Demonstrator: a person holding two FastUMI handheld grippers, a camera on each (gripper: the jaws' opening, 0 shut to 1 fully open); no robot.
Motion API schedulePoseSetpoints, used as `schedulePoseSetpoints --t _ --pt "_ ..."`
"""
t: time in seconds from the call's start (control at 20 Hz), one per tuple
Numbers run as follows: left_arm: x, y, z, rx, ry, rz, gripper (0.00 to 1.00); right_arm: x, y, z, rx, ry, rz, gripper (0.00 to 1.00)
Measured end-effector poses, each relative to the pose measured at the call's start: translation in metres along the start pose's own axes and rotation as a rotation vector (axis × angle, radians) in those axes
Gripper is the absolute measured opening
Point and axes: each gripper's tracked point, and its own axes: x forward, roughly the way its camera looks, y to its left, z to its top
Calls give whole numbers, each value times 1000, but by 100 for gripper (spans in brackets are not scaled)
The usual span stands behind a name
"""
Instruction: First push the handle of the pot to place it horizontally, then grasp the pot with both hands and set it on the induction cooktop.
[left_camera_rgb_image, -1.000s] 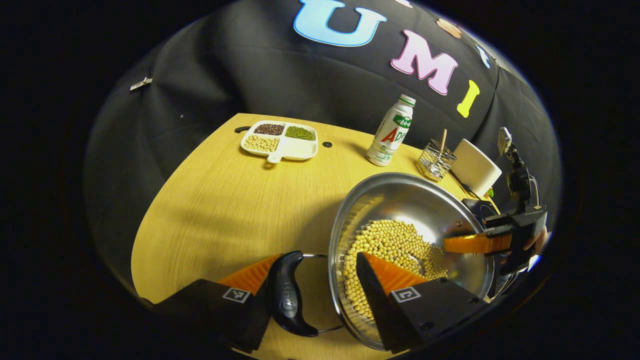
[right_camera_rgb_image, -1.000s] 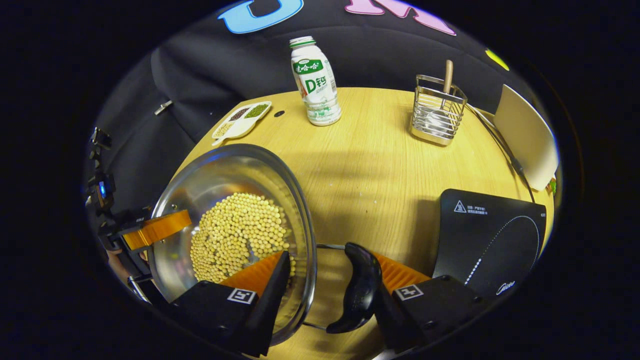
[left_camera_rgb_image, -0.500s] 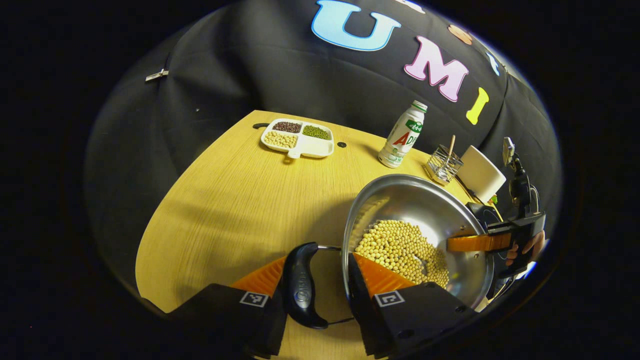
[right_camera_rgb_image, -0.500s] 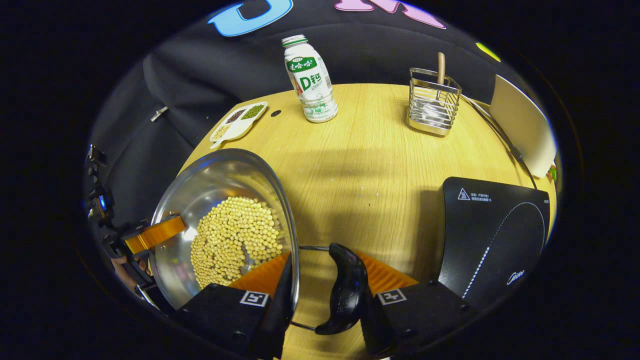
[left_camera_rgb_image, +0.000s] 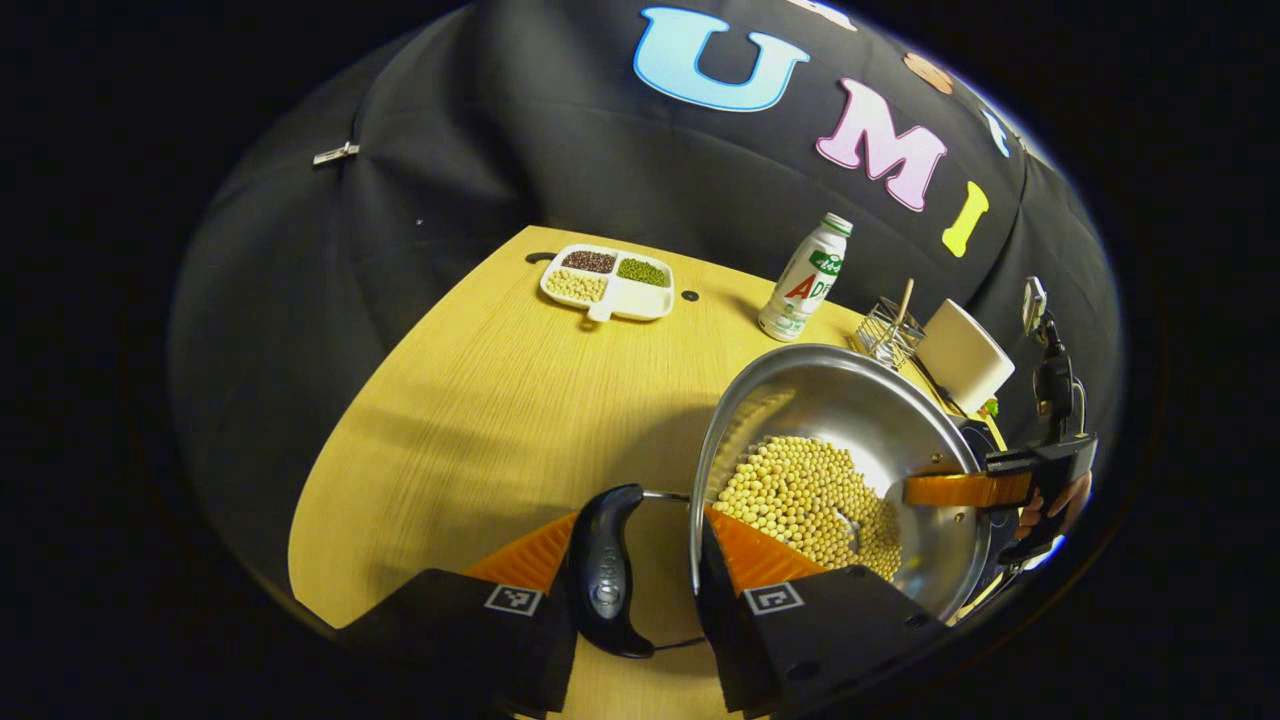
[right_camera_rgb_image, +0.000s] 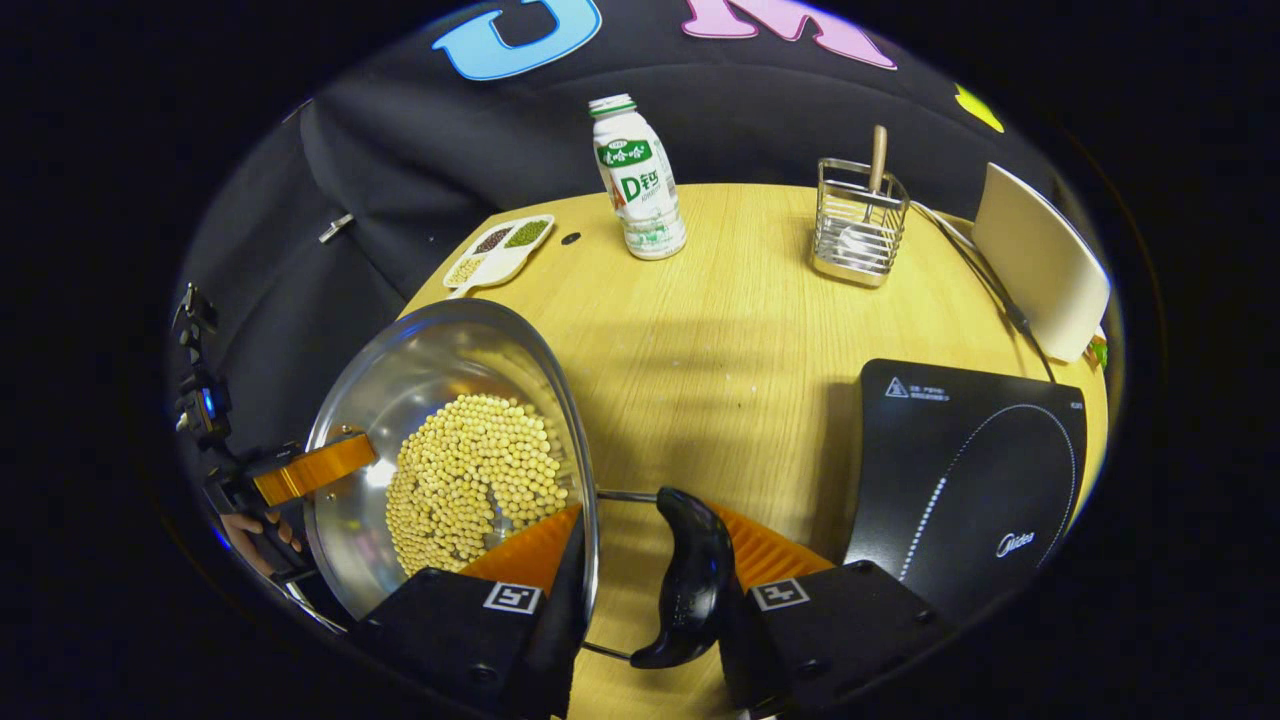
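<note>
A steel pot (left_camera_rgb_image: 850, 410) of yellow soybeans (left_camera_rgb_image: 800, 490) hangs between my two grippers above the wooden table. My left gripper (left_camera_rgb_image: 640, 525) is shut across the pot's left side: one finger lies outside the black handle (left_camera_rgb_image: 600, 570), the other inside the wall. My right gripper (right_camera_rgb_image: 645, 520) grips the opposite black handle (right_camera_rgb_image: 690, 580) and the pot (right_camera_rgb_image: 440, 350) wall the same way. Each gripper also shows at the pot's far rim in the other's view, the right gripper (left_camera_rgb_image: 1000, 488) and the left gripper (right_camera_rgb_image: 300, 470). The black induction cooktop (right_camera_rgb_image: 970, 470) lies on the table to the right of the pot.
A white divided dish (left_camera_rgb_image: 607, 283) of beans sits at the table's far left. A milk bottle (right_camera_rgb_image: 640, 180), a wire utensil holder (right_camera_rgb_image: 858, 225) and a white board (right_camera_rgb_image: 1040, 260) with a cable stand along the back. Bare tabletop (right_camera_rgb_image: 740, 340) separates pot and cooktop.
Both grippers have risen with the pot held between them, so the table and the objects on it look smaller and farther. The grip on both handles is unchanged.
</note>
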Motion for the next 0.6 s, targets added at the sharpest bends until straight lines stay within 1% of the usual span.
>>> schedulePoseSetpoints --t 0.05,0.1,0.15,0.2,0.25,0.3,0.35,0.45,0.5,0.6 --pt "-3 -7 3 1 1 0 56 -7 -3 2 2 -6 2 61" --pt "-8 -14 6 4 0 -1 58 -15 -6 4 5 -9 1 61" --pt "-12 -23 8 8 1 -1 58 -23 -11 4 9 -7 1 57" --pt "-17 -32 10 11 4 -3 56 -30 -17 3 16 -6 0 65" --pt "-19 -42 11 13 7 -5 58 -39 -23 4 22 -5 -2 61" --pt "-24 -53 13 17 8 -8 56 -49 -31 5 30 -5 -2 61" --pt "-28 -65 14 19 8 -12 60 -59 -39 4 39 -7 -3 61" --pt "-33 -90 16 24 10 -20 56 -78 -57 5 53 -14 -7 61" --pt "-35 -103 17 27 11 -26 60 -87 -66 6 60 -19 -8 61" --pt "-37 -129 17 30 19 -35 58 -105 -87 6 70 -22 -10 60"
